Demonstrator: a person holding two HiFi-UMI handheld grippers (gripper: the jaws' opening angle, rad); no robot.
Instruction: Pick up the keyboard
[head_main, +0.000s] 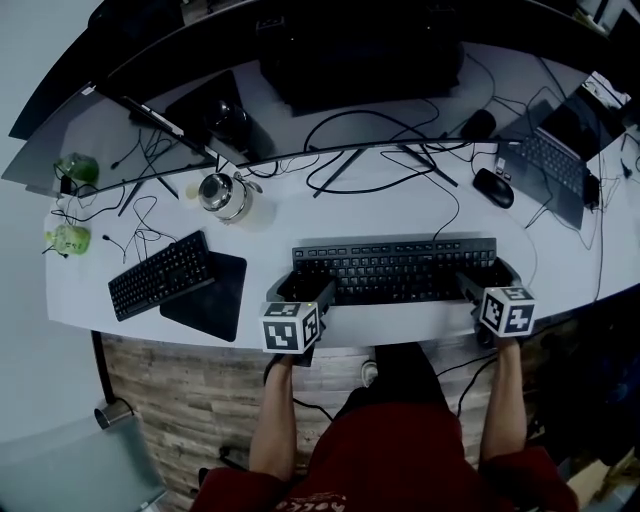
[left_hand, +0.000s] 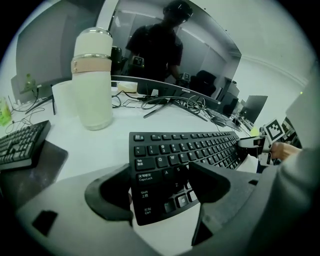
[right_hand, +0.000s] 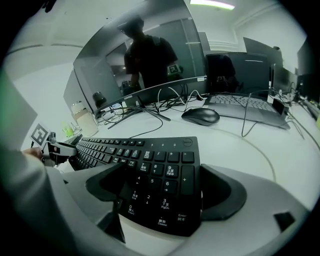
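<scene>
Black keyboard (head_main: 395, 270) lies at the near edge of the white counter (head_main: 280, 235), both ends hidden under grippers in the head view. Left gripper (left_hand: 160, 172) fingers (left_hand: 210, 187), spread wide, clamp its left end. Right gripper (right_hand: 162, 175) fingers (right_hand: 225, 192) clamp the number-pad end.

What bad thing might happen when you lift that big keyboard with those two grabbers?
1. The keyboard has a cable running back across the desk. Lifting high might tug or snag it.
2. The left gripper and right gripper hold only its two short ends. If one side rises faster, it might tilt and slip from the fingers.
3. The white bottle stands behind the left end, and a swing that way might knock it.
</scene>
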